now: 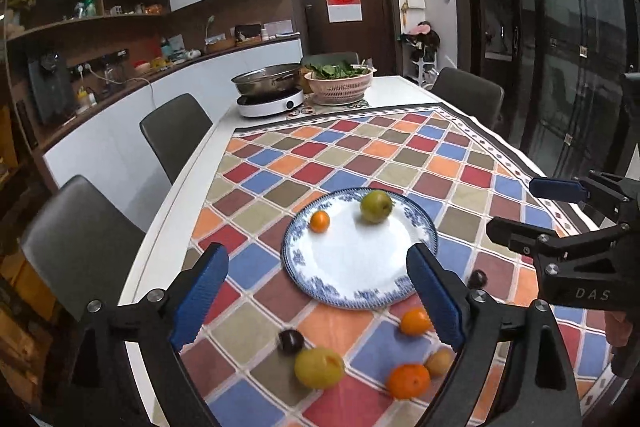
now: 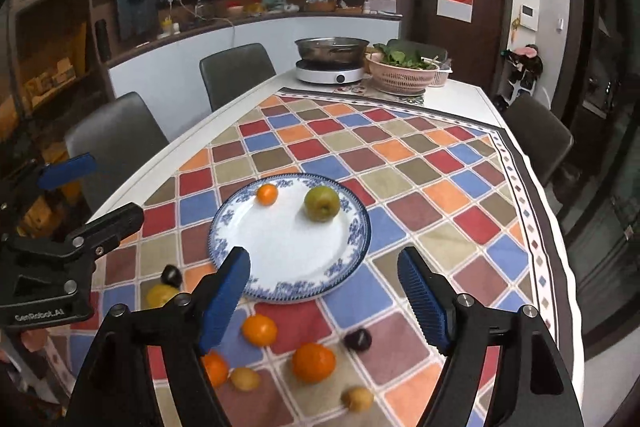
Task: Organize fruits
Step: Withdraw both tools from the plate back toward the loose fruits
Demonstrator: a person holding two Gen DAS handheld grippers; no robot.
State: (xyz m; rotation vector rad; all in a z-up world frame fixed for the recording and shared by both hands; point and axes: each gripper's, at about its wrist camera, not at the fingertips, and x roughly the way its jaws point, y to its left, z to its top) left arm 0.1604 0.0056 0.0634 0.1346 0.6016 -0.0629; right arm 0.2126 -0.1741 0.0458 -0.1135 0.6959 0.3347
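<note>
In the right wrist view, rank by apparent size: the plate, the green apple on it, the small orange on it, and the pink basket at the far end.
Plate
Pink basket, though distance shrinks it
Green apple
Small orange

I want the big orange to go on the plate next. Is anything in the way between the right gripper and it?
Nothing visible blocks it. The right gripper is open above the cloth, and the big orange lies on the cloth below and between its fingers, apart from the other fruit. The plate just beyond has bare space.
</note>
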